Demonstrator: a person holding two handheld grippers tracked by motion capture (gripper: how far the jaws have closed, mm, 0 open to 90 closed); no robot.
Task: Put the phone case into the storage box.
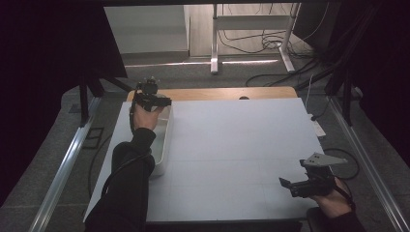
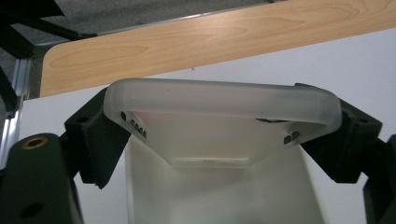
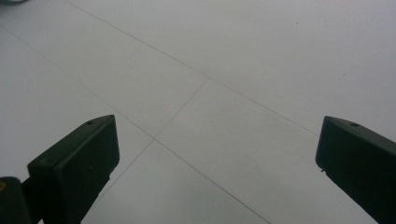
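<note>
The left gripper [image 2: 219,135] clamps a frosted translucent phone case [image 2: 219,109] between its jaws, which press on the case's two ends. It holds the case just above the far end of one white bin [image 1: 163,145] at the left edge of the white table [image 1: 241,145]. The right gripper [image 1: 296,186], jaws wide apart and holding nothing, hovers over the table's near right corner, well apart from the case.

Dim overall, dark vignetted corners, soft close-up focus.
</note>
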